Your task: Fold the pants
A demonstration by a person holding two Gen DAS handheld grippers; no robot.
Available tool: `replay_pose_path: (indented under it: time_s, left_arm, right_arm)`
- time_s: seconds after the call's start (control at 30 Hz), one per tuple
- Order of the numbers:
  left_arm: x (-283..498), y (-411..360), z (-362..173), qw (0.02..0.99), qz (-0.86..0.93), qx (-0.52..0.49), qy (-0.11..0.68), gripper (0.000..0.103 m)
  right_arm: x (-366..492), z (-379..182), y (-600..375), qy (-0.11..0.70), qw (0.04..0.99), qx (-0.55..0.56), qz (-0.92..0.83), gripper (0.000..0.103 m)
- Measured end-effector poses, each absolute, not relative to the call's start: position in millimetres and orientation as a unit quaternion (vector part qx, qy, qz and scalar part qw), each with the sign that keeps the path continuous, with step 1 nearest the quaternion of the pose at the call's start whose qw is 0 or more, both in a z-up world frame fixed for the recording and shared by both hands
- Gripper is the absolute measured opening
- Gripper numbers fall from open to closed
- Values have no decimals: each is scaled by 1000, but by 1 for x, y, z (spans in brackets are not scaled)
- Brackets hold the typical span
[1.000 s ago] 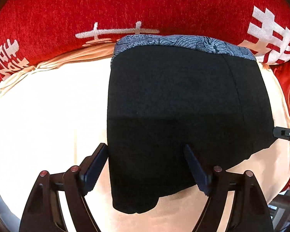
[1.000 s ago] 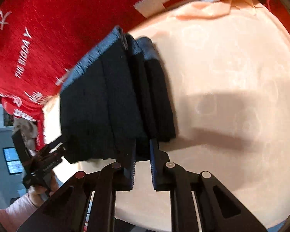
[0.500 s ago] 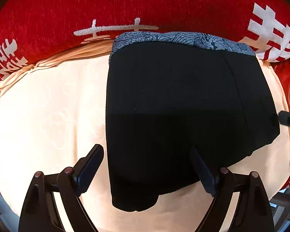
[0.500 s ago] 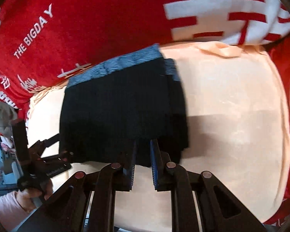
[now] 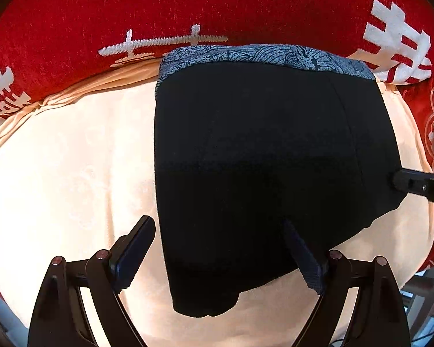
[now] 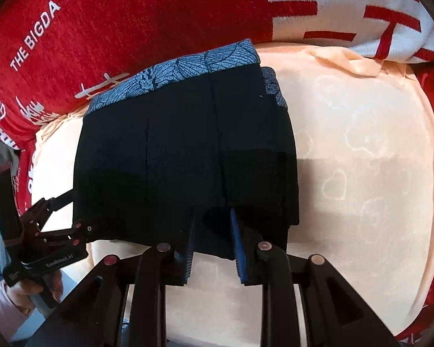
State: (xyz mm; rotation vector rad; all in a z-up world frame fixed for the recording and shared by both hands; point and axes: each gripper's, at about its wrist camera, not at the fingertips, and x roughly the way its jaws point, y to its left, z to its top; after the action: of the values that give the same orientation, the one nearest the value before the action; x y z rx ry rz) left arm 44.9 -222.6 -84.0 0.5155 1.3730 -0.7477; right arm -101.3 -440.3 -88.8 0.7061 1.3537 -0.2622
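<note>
Pants (image 5: 260,173), black with a blue patterned waistband (image 5: 260,55), lie folded into a compact block on the peach sheet (image 5: 72,173) straight ahead of my left gripper (image 5: 220,245). In the left wrist view my fingers stand wide apart and hold nothing. The left finger (image 5: 133,254) sits just outside the block's left edge; the right finger (image 5: 302,257) lies over the dark cloth near its close edge. Beyond my fingertips the waistband reaches the red blanket (image 5: 188,5). The tip of my right gripper (image 5: 413,185) enters at the far right, at the block's side edge.

In the right wrist view my right gripper (image 6: 212,241) is partly open, a narrow gap between the fingers, with the near hem of the pants at the fingertips. I cannot tell whether cloth sits between the pads. Stacked layers show along the block's right side.

Procedure, as I judge it: the fold looks nearly complete. Square the near edge, keep the layers aligned, and lift clear vertically so no layer drags.

Limits of view: black cloth hides the creases and the layer count. My right finger's contact with the fabric is unclear. The lower layers' far ends are covered. My left gripper (image 6: 60,231) appears at the left edge of this view, with its handle partly cut off.
</note>
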Motion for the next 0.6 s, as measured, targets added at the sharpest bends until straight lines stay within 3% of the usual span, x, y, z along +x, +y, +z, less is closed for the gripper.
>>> replay_pose_path:
  time_s: [0.07,0.13,0.2,0.6]
  left_arm:
    - [52,-226,-69,684,-331,225,610,91]
    - [63,-226,-65,691,-327,220,606,91]
    - [70,-226,-63,694,-326,215,605,91]
    - [115,-225,-59,712,-294,174,614,91]
  right_arm:
    - [-104,-87,-442,611,713,320,-122,27]
    - [-108,-83,-445,608,714,323,-126,35]
    - [-112,-81,-449,606,715,324,-129,50]
    - [-131,-85,-480,585,711,360,-149,56]
